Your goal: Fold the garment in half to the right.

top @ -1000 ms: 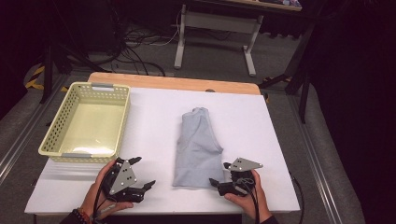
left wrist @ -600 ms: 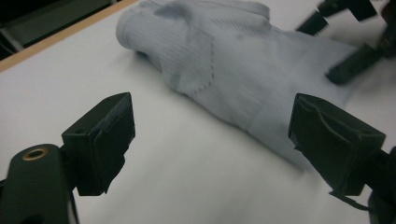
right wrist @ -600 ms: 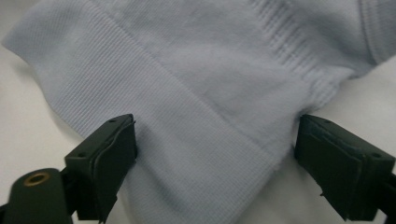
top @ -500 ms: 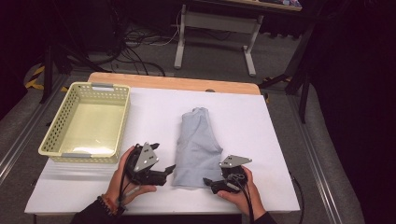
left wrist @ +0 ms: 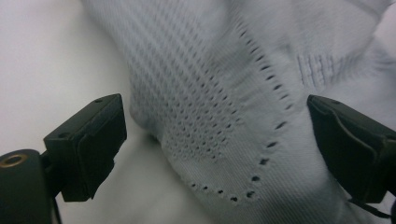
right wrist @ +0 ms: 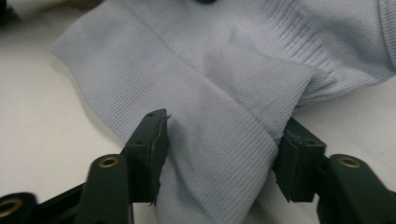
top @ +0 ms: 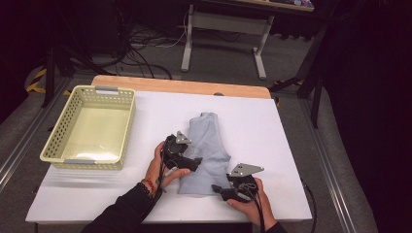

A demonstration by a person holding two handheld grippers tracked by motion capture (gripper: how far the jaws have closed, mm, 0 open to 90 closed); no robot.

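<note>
In the high view, the right gripper (top: 219,188) is seen at the near right corner of the pale blue garment (top: 204,145), in much the place it had a second ago, while its jaws have just been closing. In the right gripper view a fold of that corner lies between the jaws, gathered against the right jaw, with a small gap still apparent at the left one; a firm clamp on the cloth is judged not yet made. Farther in, the left gripper (top: 194,162) has been carried rightward from the bare table (top: 291,145) onto the garment's left edge, about midway along it, and its jaws have just been opening. In the left gripper view they stand wide apart with the perforated knit between them, untouched by either pad. The garment lies flat, lengthwise, at the middle of the table. The basket (top: 53,145) stands well apart at far left. Both edges seem about to be taken, probably for a fold or a lift.
</note>
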